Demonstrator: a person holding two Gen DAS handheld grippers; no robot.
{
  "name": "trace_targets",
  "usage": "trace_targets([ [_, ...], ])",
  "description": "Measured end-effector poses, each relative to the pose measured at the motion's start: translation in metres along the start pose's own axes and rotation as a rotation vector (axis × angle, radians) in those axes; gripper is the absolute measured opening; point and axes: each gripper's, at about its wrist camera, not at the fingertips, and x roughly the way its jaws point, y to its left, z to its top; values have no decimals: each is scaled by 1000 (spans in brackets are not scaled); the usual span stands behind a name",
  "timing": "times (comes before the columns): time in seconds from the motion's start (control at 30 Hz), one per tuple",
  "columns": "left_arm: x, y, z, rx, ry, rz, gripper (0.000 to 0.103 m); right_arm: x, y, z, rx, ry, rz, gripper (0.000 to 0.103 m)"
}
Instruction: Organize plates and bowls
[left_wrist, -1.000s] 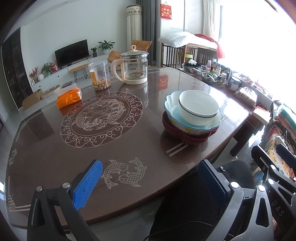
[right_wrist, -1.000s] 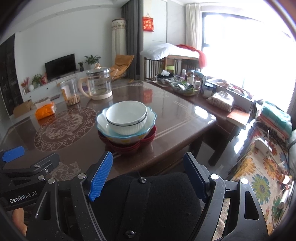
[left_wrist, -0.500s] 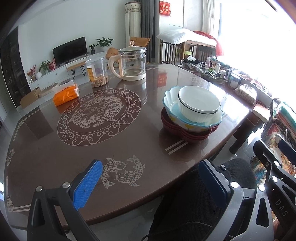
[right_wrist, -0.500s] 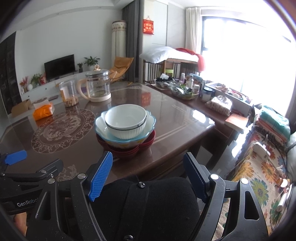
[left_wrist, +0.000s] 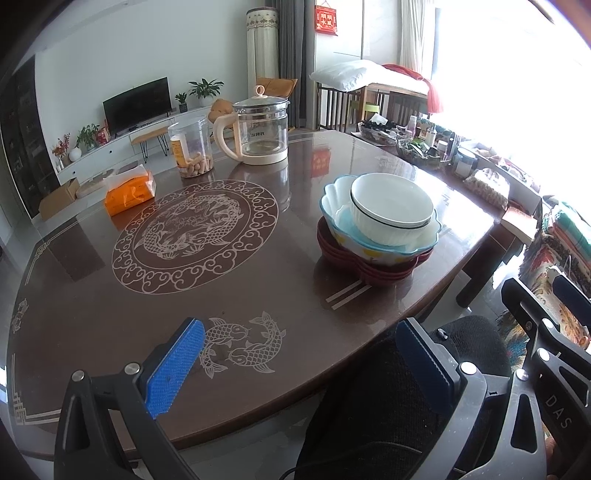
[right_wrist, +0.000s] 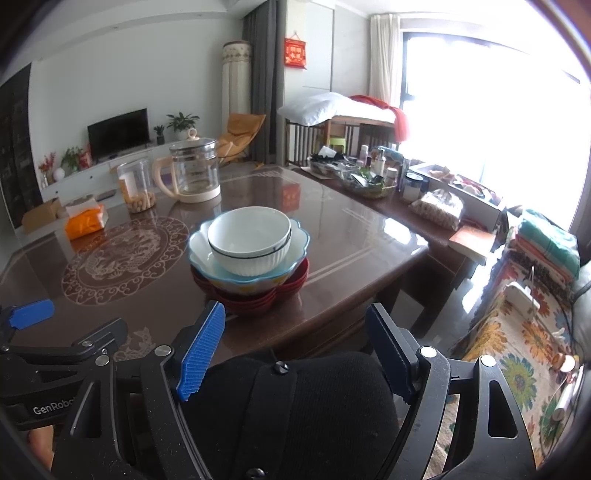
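Note:
A white bowl (left_wrist: 391, 206) sits inside a pale blue scalloped bowl (left_wrist: 334, 210), which rests on a stack of dark red plates (left_wrist: 332, 247) on the brown table (left_wrist: 110, 314). The stack also shows in the right wrist view: white bowl (right_wrist: 249, 238), blue bowl (right_wrist: 199, 251), red plates (right_wrist: 258, 299). My left gripper (left_wrist: 299, 362) is open and empty above the table's near edge, well short of the stack. My right gripper (right_wrist: 293, 354) is open and empty, off the table's near edge in front of the stack.
A glass kettle (left_wrist: 262, 129), a clear jar of snacks (left_wrist: 190, 147) and an orange tissue pack (left_wrist: 129, 190) stand at the far side of the table. A side bench with clutter (right_wrist: 369, 177) lies to the right. A black chair back (right_wrist: 288, 406) is under my grippers.
Both grippers have moved slightly closer to the table and the stack. Both stay open. The dishes have not moved.

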Motion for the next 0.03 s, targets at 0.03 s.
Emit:
trace_targets([
  [0.03, -1, -1, 0, 7, -6, 6, 103, 0, 0, 0, 1, -1, -1, 81],
])
